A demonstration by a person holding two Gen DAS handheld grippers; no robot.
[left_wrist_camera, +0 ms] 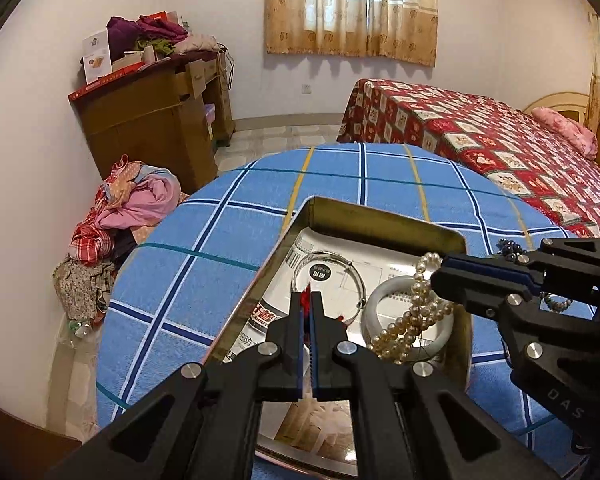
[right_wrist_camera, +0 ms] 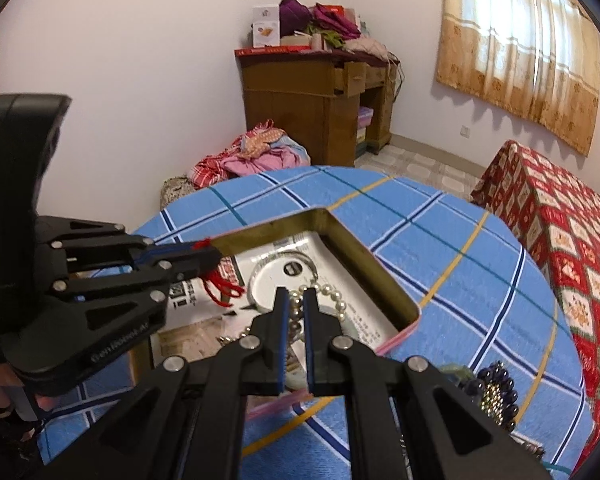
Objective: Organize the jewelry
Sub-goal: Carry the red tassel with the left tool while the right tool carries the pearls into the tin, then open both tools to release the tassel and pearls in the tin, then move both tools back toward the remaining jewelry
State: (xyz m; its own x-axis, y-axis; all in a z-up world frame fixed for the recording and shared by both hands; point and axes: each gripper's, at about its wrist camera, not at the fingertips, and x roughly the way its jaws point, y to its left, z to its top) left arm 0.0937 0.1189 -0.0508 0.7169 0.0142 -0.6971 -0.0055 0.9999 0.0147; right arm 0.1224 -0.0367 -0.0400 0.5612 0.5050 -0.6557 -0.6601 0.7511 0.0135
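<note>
Jewelry is partly gathered in the tin tray [left_wrist_camera: 384,216] at frame centre. Left gripper [left_wrist_camera: 307,300] is clamped on a red cord [right_wrist_camera: 220,286], right gripper [right_wrist_camera: 296,296] on a pearl strand [left_wrist_camera: 414,312] — dark beads [right_wrist_camera: 496,390] at lower right are left outside.

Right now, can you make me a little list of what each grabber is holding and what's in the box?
left gripper: shut on red string
right gripper: shut on pearl necklace
tin box: on the blue checked tablecloth
inside box: silver bangle, white bangle, printed papers
outside box: dark bead bracelet, on the cloth beside the right gripper
</note>
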